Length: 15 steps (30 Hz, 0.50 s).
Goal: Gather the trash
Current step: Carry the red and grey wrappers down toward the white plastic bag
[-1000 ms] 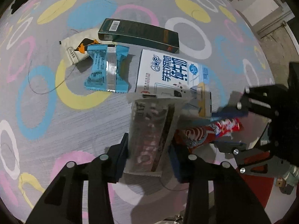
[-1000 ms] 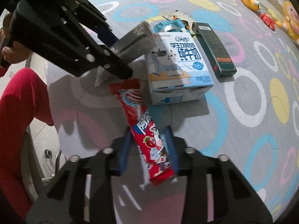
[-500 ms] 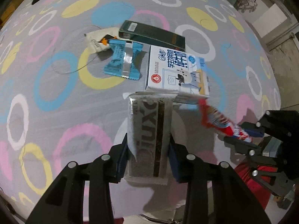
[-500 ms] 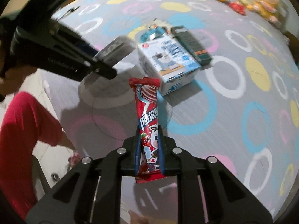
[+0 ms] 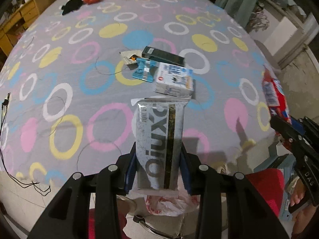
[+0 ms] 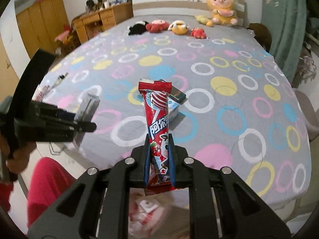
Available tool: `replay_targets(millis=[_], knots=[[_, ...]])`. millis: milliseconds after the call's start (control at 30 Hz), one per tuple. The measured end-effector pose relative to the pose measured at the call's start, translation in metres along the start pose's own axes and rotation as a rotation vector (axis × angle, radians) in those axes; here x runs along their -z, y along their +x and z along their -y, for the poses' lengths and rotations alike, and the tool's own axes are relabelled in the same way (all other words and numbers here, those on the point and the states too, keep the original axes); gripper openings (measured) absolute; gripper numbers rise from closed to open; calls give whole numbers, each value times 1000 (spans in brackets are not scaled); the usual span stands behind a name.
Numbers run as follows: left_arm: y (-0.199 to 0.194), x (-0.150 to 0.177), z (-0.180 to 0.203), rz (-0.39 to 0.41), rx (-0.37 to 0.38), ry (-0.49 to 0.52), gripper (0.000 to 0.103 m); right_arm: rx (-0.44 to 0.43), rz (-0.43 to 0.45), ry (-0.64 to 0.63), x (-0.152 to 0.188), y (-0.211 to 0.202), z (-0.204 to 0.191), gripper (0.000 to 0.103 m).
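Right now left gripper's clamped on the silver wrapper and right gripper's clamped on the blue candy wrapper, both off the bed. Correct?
One thing is wrong: the right gripper is shut on the red strawberry wrapper, as the right wrist view shows. The blue candy wrapper lies on the bed. The left gripper does clamp the silver wrapper.

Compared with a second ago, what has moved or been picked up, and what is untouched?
The right gripper closed on the red strawberry candy wrapper and lifted it off the bed. The left gripper, already clamping the grey foil wrapper, rose and pulled back too. The white milk carton, dark green box and blue wrapper stayed put.
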<state>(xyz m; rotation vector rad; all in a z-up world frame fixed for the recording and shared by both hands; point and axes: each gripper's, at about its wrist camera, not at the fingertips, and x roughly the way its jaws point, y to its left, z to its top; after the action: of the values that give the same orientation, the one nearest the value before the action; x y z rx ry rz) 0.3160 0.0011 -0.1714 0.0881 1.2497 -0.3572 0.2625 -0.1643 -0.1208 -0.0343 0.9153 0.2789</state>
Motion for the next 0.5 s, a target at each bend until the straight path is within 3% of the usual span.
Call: replay_targets(millis=[267, 500], knots=[[-45, 57, 29, 55, -26, 16, 38, -9, 42, -7, 34, -51, -29, 16], [-59, 103, 46, 39, -23, 11, 38, -8, 36, -53, 72, -82, -53, 16]])
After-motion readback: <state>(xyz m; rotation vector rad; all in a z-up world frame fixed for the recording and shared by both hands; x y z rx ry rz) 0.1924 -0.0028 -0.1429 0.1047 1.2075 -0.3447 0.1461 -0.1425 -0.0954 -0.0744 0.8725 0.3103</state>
